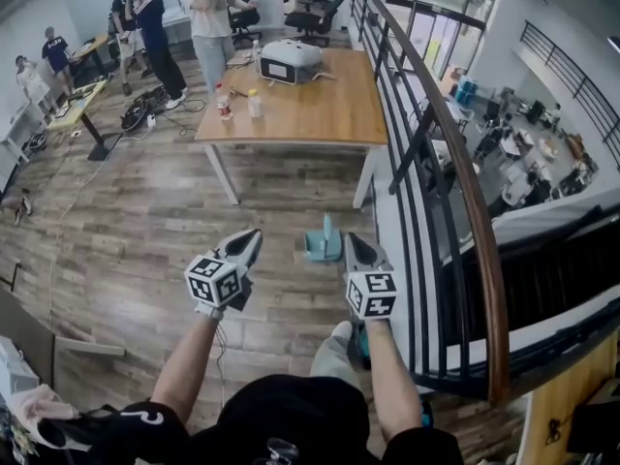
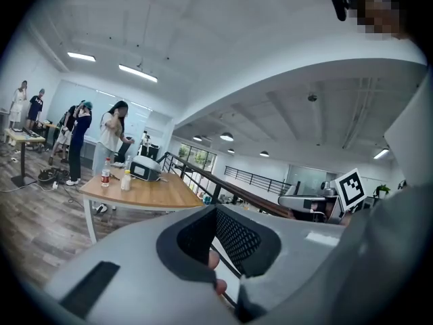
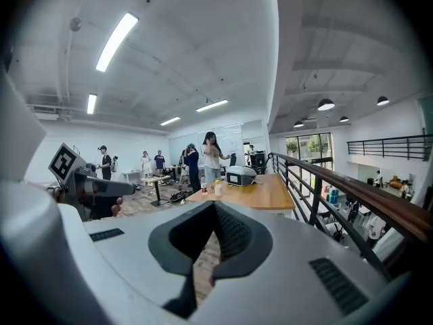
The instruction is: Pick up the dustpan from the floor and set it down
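Note:
A teal dustpan [image 1: 323,245] stands on the wooden floor with its handle upright, just ahead of the two grippers in the head view. My left gripper [image 1: 254,233] hovers to its left with its jaws shut and nothing in them. Close on the dustpan's right side is my right gripper [image 1: 351,238], also shut and empty, apart from the dustpan. In the left gripper view the left gripper [image 2: 216,208] points nearly level toward the table, and in the right gripper view the right gripper [image 3: 215,205] does the same. Neither gripper view shows the dustpan.
A wooden table [image 1: 320,114] with two bottles [image 1: 225,105] and a white machine [image 1: 290,61] stands ahead. A black railing [image 1: 426,153] with a wooden handrail runs along the right. Several people [image 1: 208,17] stand at the back, with cables [image 1: 140,114] on the floor.

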The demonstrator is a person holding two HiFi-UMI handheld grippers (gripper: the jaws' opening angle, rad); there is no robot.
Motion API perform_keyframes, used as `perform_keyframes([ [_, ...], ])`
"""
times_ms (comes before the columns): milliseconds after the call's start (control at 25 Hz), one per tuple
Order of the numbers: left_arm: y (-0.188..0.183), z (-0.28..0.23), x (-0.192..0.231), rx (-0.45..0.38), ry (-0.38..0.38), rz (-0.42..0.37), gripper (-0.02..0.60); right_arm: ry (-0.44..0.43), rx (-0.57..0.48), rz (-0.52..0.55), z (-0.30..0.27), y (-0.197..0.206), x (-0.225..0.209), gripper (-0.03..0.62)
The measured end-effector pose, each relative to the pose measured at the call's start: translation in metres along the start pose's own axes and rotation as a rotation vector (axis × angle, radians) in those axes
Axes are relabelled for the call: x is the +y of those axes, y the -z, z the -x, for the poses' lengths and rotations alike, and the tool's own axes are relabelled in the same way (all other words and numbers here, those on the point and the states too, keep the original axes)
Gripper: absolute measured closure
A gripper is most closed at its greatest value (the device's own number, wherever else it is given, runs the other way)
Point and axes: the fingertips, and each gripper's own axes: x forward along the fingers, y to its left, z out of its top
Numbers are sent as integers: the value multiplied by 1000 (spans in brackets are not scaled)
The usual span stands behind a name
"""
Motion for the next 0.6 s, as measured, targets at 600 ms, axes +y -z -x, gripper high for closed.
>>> perform_keyframes([
  [600,-43,-189,-33,-11,-53,5,584,-72,44,61,-83,-42,-175,600],
])
